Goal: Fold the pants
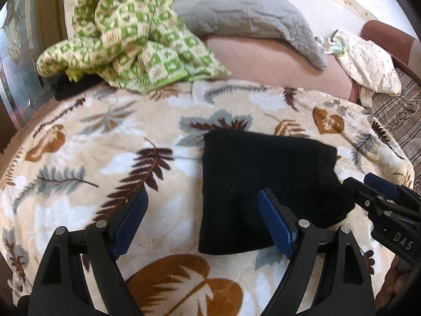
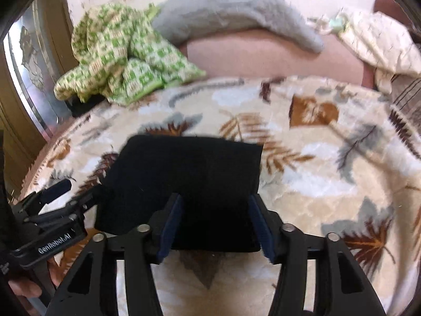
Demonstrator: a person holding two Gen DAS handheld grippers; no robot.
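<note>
Now the black pants lie folded into a compact, roughly square bundle on the leaf-print blanket, toward its near edge and somewhat right of its middle in the left wrist view. The left gripper hangs over the blanket with its jaws spread wide and holding nothing; its right blue pad sits above the near part of the bundle, its left pad over bare blanket. The right gripper is over the bundle's near edge, jaws parted, with black cloth showing between the pads; whether they touch the fabric cannot be told. Each gripper shows at the side of the other's view. At the blanket's far left corner lies a crumpled green checked cloth, with a grey quilted pillow beside it and a pale printed pillow farther right.
</note>
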